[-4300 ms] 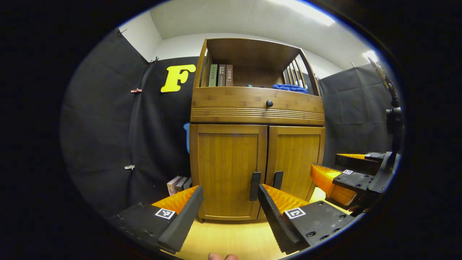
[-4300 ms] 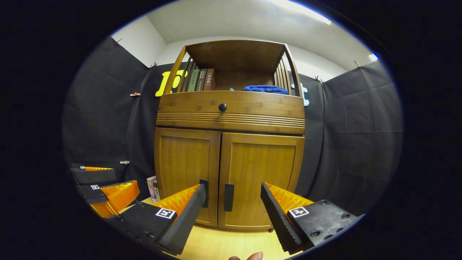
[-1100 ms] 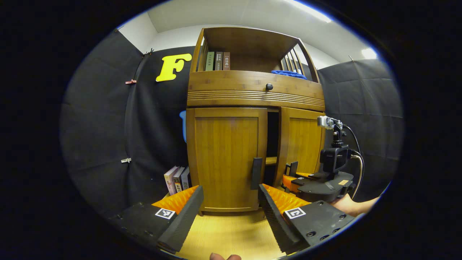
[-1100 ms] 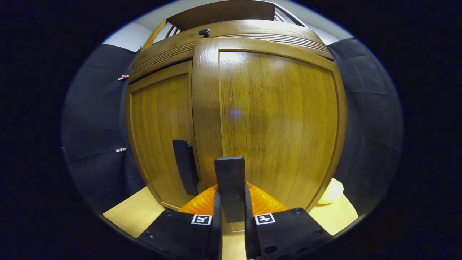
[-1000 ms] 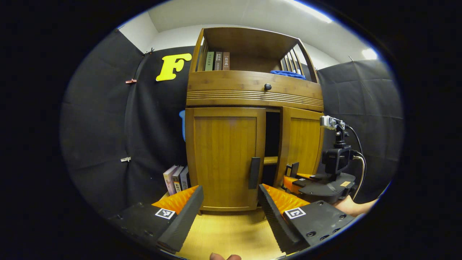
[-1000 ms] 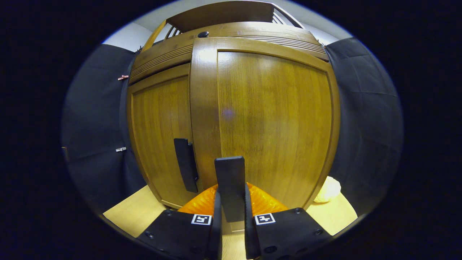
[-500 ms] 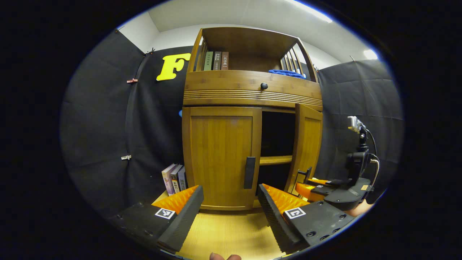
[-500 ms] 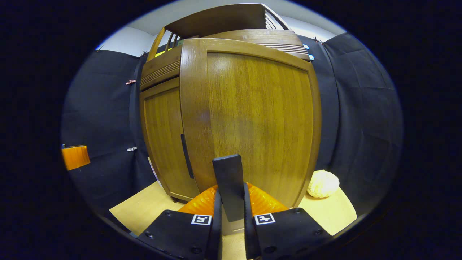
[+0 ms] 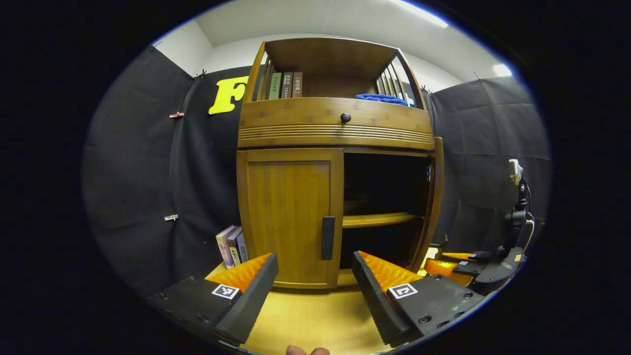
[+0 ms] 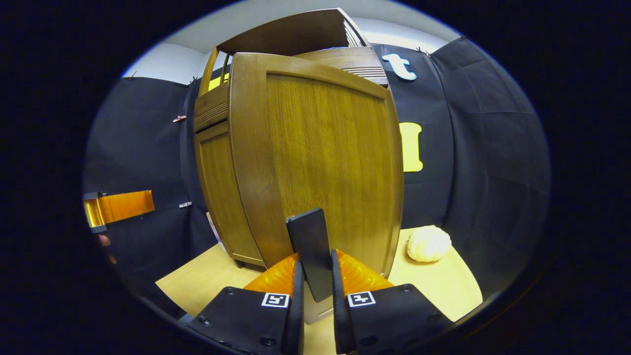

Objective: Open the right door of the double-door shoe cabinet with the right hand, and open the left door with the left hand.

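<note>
The wooden shoe cabinet [image 9: 335,133] stands ahead in the left gripper view. Its left door [image 9: 288,217] is closed, with a dark upright handle [image 9: 328,238] near the inner edge. My left gripper [image 9: 313,264] hangs open in front of that handle, short of touching it. The right door [image 9: 435,197] is swung wide and seen edge-on, baring a dark interior with one shelf [image 9: 379,219]. In the right gripper view the right door [image 10: 325,162] faces me, and my right gripper [image 10: 314,276] is shut on its handle [image 10: 309,246].
Several books [image 9: 229,244] lean by the cabinet's left foot. More books [image 9: 285,85] and a blue cloth [image 9: 382,98] sit on the top shelf above a drawer knob [image 9: 345,117]. A pale lumpy object [image 10: 428,244] lies on the wooden floor [image 10: 443,291] right of the open door.
My right gripper has pulled the right door from closed to wide open, swinging out to the right. The left gripper has stayed open, drifting a little relative to the left door.
</note>
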### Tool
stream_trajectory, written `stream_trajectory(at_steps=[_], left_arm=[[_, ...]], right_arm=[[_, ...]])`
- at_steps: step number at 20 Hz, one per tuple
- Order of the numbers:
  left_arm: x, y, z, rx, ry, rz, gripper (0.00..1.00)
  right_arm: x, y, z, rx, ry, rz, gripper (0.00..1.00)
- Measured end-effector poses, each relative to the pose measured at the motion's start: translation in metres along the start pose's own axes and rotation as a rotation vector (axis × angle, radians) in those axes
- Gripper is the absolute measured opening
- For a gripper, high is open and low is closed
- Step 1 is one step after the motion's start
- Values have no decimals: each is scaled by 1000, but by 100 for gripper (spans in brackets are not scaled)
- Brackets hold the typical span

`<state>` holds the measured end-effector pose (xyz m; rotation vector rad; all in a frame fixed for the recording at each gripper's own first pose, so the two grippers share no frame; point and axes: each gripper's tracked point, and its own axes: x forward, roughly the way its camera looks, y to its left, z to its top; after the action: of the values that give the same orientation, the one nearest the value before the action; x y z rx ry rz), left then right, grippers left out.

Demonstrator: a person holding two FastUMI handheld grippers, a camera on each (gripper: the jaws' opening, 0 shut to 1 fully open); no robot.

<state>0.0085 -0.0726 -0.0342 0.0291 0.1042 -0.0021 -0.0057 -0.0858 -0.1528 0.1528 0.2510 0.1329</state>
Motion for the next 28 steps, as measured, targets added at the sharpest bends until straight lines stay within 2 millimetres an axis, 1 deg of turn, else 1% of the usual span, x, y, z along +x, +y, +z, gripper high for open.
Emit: stream_trajectory(at_steps=[1, 6, 8, 9, 10, 14, 16, 17, 18, 19, 20, 21, 22, 23, 24, 25, 26, 28], left_arm=[[1, -7, 0, 2, 0, -4, 94], [4, -42, 5, 8, -1, -24, 94], [5, -57, 7, 11, -1, -29, 94], [6, -64, 7, 13, 0, -30, 92], [7, -70, 8, 15, 0, -30, 94], [12, -88, 8, 19, 3, -19, 94], [14, -95, 8, 14, 4, -9, 94], [16, -98, 8, 13, 3, -4, 94], [18, -100, 10, 14, 0, 2, 92], [20, -102, 12, 17, -7, 7, 92], [23, -105, 14, 19, -16, 9, 94], [25, -107, 15, 22, -24, 10, 92], [28, -108, 17, 24, -30, 13, 94], [30, -109, 16, 26, -33, 16, 94], [33, -109, 16, 26, -35, 19, 92], [35, -109, 15, 25, -35, 21, 92], [37, -109, 14, 23, -34, 23, 94], [40, -109, 10, 22, -29, 28, 94]], right_arm=[[-5, -5, 0, -10, -2, -2, 25], [-26, -33, 0, -35, 9, -17, 25], [-31, -45, 2, -38, 11, -22, 25], [-33, -51, 2, -34, 13, -24, 24], [-36, -58, 4, -26, 14, -28, 24], [-41, -90, 11, -3, 4, -62, 24], [-46, -109, 13, 7, -2, -82, 24], [-48, -119, 14, 14, -4, -94, 22], [-52, -127, 15, 26, -9, -98, 19], [-56, -134, 16, 39, -12, -98, 19], [-59, -141, 17, 49, -15, -100, 19], [-62, -147, 17, 57, -21, -101, 19], [-66, -154, 19, 62, -30, -104, 19], [-68, -161, 22, 65, -39, -109, 19], [-70, -168, 25, 64, -49, -110, 19], [-67, -169, 26, 58, -45, -99, 19], [-65, -168, 28, 58, -44, -82, 19], [-66, -165, 37, 42, -62, -76, 19]])
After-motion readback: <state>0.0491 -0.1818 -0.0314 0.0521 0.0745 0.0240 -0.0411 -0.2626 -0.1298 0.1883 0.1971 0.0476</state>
